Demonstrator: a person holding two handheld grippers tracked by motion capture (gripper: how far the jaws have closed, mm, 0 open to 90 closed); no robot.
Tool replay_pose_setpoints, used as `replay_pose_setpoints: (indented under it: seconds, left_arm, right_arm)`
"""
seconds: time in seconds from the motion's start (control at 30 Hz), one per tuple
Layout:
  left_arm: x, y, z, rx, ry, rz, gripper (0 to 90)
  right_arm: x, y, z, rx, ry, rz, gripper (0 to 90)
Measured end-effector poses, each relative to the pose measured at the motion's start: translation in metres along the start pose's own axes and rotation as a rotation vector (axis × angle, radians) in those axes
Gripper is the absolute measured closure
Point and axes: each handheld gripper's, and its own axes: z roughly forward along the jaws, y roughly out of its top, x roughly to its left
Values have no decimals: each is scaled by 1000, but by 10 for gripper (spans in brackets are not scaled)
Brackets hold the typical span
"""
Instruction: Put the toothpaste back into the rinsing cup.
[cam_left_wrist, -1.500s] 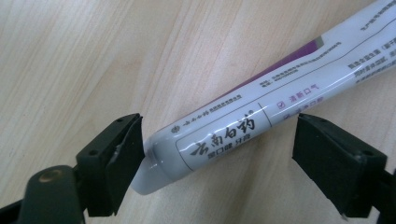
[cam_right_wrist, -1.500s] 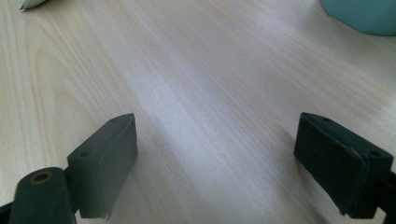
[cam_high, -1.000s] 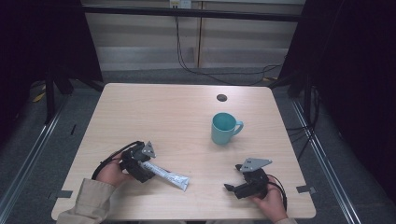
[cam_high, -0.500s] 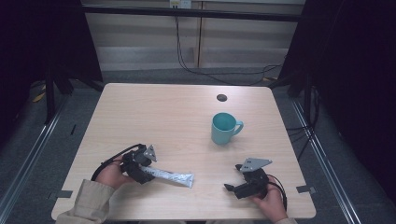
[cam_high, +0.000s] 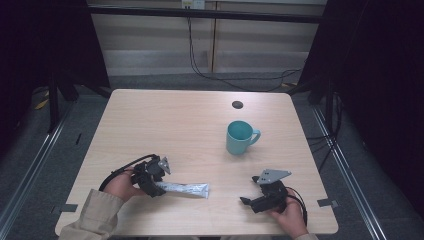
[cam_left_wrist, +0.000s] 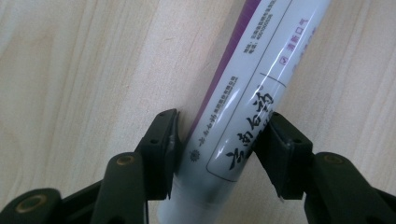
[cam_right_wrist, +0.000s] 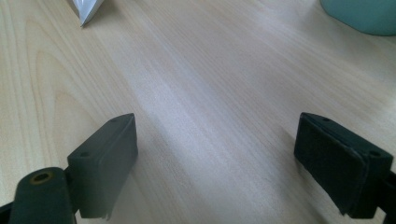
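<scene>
The white tube carries large black Chinese brush-style characters inside a thin black outline. Higher up sits a small purple-pink label with a tick mark and Chinese characters, beside tiny fine print too small to read.

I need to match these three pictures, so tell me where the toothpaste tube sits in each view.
High view: the toothpaste tube lies flat near the table's front edge, one end between the left gripper's jaws.
Left gripper view: the tube runs from bottom centre to the top right, both pads against its sides.
Right gripper view: just its crimped end at the top left.
Shared landmark: the pale wooden table.
</scene>
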Motion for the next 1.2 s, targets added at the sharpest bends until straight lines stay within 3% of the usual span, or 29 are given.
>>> replay_pose_setpoints:
  seconds: [0.17, 0.2, 0.27, 0.53, 0.73, 1.0, 1.2]
  left_arm:
    - [-3, 3, 0, 20, -17, 6, 538]
    - [-4, 4, 0, 22, -22, 32, 561]
    - [-6, 6, 0, 35, -21, 40, 618]
    - [-9, 6, -2, 30, -5, 19, 709]
    - [-10, 2, -4, -13, 2, -17, 727]
    - [-9, 3, -18, -133, -3, -73, 729]
    - [-11, 4, -25, -212, -4, -80, 731]
  right_arm:
    - [0, 0, 0, 0, 0, 0, 126]
    - [0, 0, 0, 0, 0, 1, 126]
    - [0, 0, 0, 0, 0, 1, 126]
    - [0, 0, 0, 0, -1, 1, 126]
    - [-1, 0, 0, 0, -3, 1, 125]
    - [0, 0, 0, 1, -3, 4, 125]
    - [0, 0, 0, 1, -3, 3, 125]
